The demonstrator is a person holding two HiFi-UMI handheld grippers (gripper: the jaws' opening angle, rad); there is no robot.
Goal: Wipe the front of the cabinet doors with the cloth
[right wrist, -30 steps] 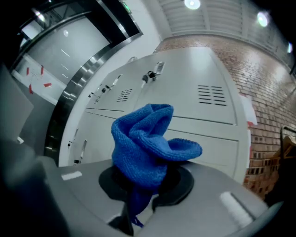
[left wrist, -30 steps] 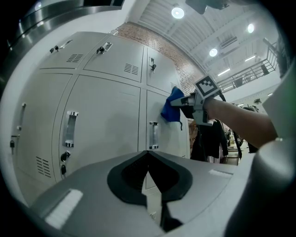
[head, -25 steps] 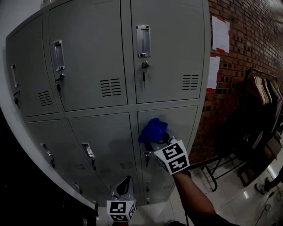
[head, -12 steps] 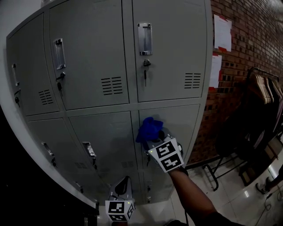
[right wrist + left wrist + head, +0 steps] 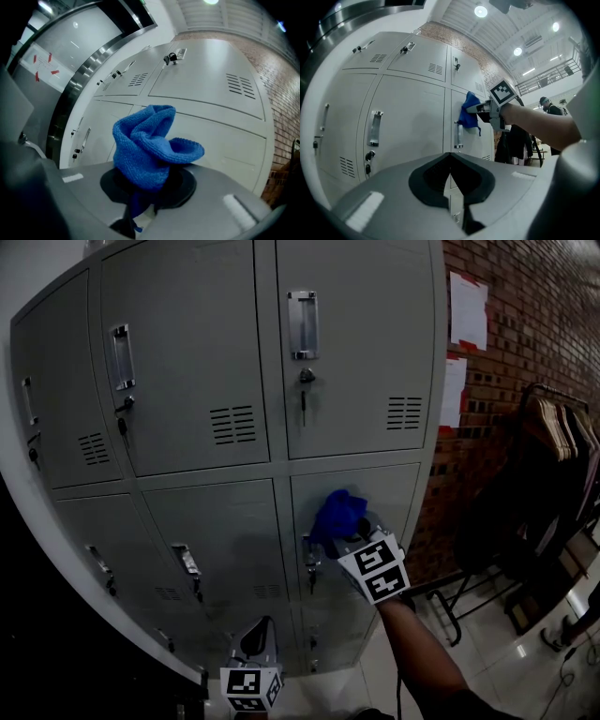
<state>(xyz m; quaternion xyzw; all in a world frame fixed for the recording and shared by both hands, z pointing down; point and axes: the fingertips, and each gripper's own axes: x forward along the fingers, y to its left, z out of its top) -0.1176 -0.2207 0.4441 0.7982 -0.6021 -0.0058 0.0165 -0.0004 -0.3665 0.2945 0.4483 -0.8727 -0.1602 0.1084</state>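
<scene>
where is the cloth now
Head view: the cloth is in the right tool at the right cabinet door under the top one, beside its handle.

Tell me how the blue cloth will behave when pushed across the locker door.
Probably floppy: the blue cloth bunches in soft folds above the right gripper. Likely light, standing unsupported; its knitted nap should drag rather than slip on the smooth door.

Knitted blue cloth (image 5: pixel 150 150), matt grey metal cabinet doors (image 5: pixel 361 381), rough brick wall (image 5: pixel 539 324).

I count one blue knitted cloth (image 5: pixel 336 507), at least six grey metal cabinet doors (image 5: pixel 178 362), two white paper sheets (image 5: pixel 468 310), and two claws: left claw (image 5: pixel 261 632), right claw (image 5: pixel 349 527).
</scene>
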